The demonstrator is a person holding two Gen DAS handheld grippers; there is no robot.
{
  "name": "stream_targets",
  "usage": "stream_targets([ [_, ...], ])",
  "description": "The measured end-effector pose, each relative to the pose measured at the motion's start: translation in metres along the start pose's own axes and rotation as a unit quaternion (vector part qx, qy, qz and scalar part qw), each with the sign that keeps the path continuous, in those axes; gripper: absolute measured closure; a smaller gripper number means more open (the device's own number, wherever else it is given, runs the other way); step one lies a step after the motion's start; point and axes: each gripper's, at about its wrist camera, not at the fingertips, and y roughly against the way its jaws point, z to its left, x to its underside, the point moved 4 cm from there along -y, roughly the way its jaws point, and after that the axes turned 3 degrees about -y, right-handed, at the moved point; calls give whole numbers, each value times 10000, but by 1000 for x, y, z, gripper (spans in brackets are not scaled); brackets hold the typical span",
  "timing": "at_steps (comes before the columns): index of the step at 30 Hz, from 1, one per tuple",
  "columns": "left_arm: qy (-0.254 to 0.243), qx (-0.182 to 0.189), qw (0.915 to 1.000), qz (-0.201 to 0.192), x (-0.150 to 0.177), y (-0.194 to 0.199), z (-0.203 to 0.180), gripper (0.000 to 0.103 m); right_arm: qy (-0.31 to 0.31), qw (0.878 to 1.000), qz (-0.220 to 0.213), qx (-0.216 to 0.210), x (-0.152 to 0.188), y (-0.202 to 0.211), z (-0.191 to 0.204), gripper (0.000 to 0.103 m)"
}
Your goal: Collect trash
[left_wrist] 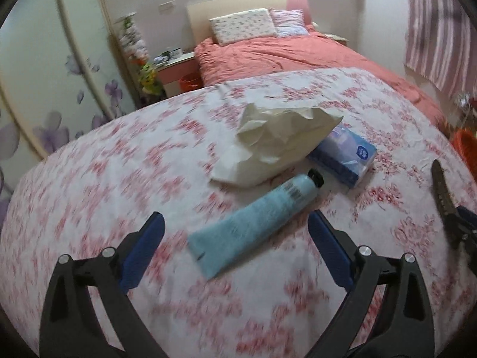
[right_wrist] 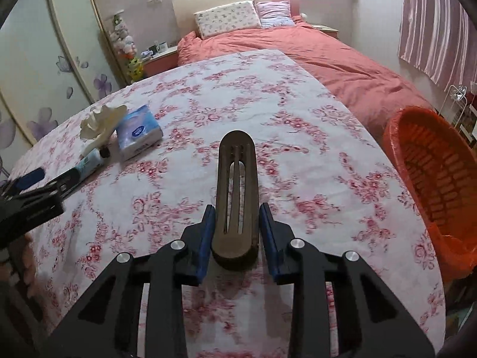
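A flowered tablecloth [left_wrist: 119,179] covers a table in a bedroom. The left gripper [left_wrist: 235,238] hangs above it with its blue-padded jaws spread wide and nothing held; a pale blue squeeze tube [left_wrist: 253,223] lies flat on the cloth just ahead of the jaws and between their lines. The tube's long axis runs on a slant, flat crimped end nearest the left jaw, black cap pointing away and toward the right jaw's side, so the jaws stand askew to its length. Just past the cap sit a crumpled white tissue [left_wrist: 280,143] and a blue tissue pack [left_wrist: 342,155], the tissue resting partly on the pack. The left gripper is by far the nearer to the tube. The right gripper [right_wrist: 235,232] is clamped on the near end of a dark wooden slotted comb-like piece [right_wrist: 237,185], which points straight ahead along the fingers. An orange lined basket [right_wrist: 432,185] stands off the table edge, to the right of that gripper, likely the trash bin
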Motion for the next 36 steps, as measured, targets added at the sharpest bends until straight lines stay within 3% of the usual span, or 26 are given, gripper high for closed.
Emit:
stream_targets([
  [3, -179, -15, 9998, 119, -3, -14, -4, 9, -10, 10000, 3, -63, -1, -1, -3, 72],
  [5, -145, 192, 9994, 245, -2, -19, -5, 17, -15, 9999, 1, -104, -1, -1, -5, 72],
  [9, 418, 921, 9939, 442, 4, -16, -6, 28, -42, 9999, 0, -159, -2, -1, -7, 72],
  [12, 468, 1490, 9865, 494, 7, -4, -19, 30, -60, 9998, 4, -193, -2, 0, -8, 72],
  [14, 412, 1404, 9881, 483, 6, -1, -23, 30, -70, 9998, 4, -200, -2, 0, -8, 72],
  [16, 347, 1029, 9932, 419, 3, -2, -24, 30, -62, 9998, 5, -196, -2, 0, -8, 72],
  [19, 532, 792, 9944, 463, -3, -9, -20, 32, -71, 9998, 6, -196, -2, -1, -8, 72],
  [23, 553, 593, 9955, 495, -11, -21, -23, 45, -129, 9997, 31, -204, -8, -4, -10, 72],
  [28, 583, 537, 9959, 446, -19, -25, -28, 56, -163, 9997, 65, -188, -16, -11, -10, 72],
  [31, 575, 502, 9962, 410, -19, -24, -34, 72, -35, 9999, 34, -145, -15, -10, -9, 72],
  [36, 603, 707, 9947, 441, -4, -10, -33, 74, 108, 9999, 8, -53, -8, 0, -17, 73],
])
